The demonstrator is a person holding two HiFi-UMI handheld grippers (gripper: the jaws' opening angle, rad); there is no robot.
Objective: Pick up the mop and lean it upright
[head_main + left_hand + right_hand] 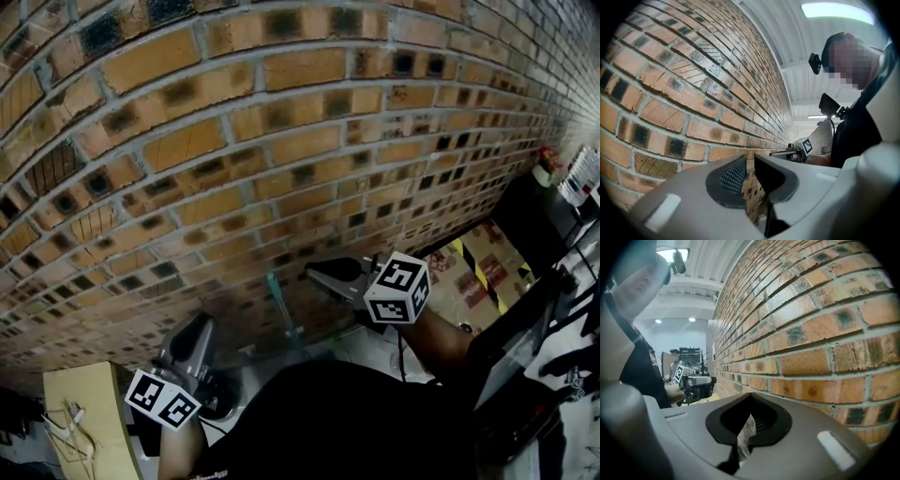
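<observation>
The mop handle (278,305) is seen against the brick wall (281,141), between the narrowly parted left claw (202,323) and the closed, empty right claw (315,272).

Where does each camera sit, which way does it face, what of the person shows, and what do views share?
Head view: on the person's head, facing steeply down at the wall; shows left gripper, right gripper, a forearm, the torso.
Left gripper view: on the left gripper, facing along its parted, empty jaws beside the wall; shows the torso.
Right gripper view: on the right gripper, facing along its shut jaws beside the wall; shows the torso.
Shared: all show the wall; each gripper view shows the other gripper.
</observation>
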